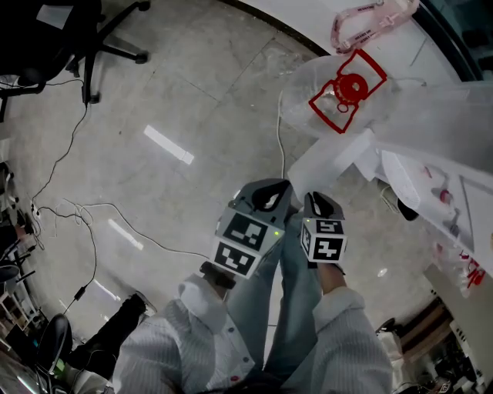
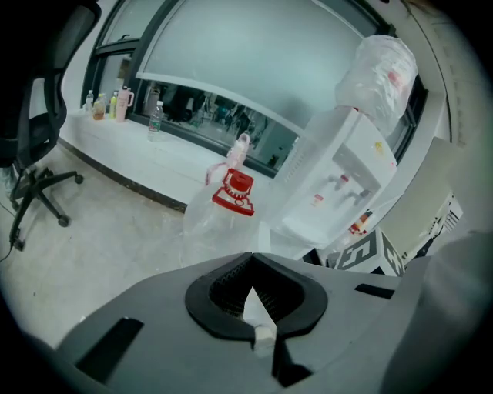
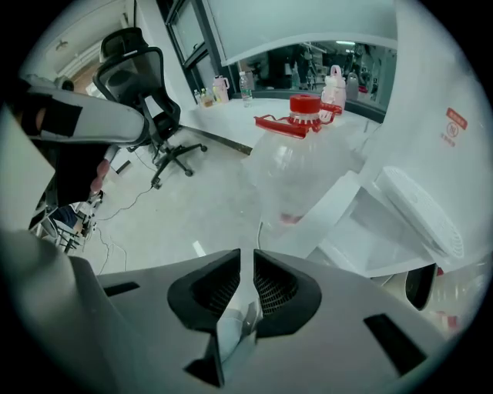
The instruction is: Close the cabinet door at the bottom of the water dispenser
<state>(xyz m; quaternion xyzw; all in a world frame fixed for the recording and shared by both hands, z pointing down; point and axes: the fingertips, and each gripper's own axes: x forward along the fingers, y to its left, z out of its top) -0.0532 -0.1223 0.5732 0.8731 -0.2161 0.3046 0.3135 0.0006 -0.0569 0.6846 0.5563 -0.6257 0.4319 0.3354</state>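
Observation:
The white water dispenser [image 2: 348,175] stands at the right, its lower part [image 1: 431,181] showing in the head view. Its bottom cabinet door [image 1: 331,158] hangs open, a white panel swung out over the floor. The right gripper view shows the door [image 3: 323,217] and the white cabinet inside [image 3: 385,235] just beyond the jaws. My left gripper [image 1: 271,188] and right gripper [image 1: 317,198] hang side by side above the floor, a little short of the door. Both are shut and empty, as the left gripper [image 2: 251,262] and the right gripper [image 3: 247,258] show in their own views.
An empty clear water bottle [image 1: 339,92] with a red cap and handle stands on the floor beside the open door. A black office chair [image 1: 73,38] and loose cables [image 1: 85,217] lie to the left. A white ledge [image 1: 323,23] runs along the far wall.

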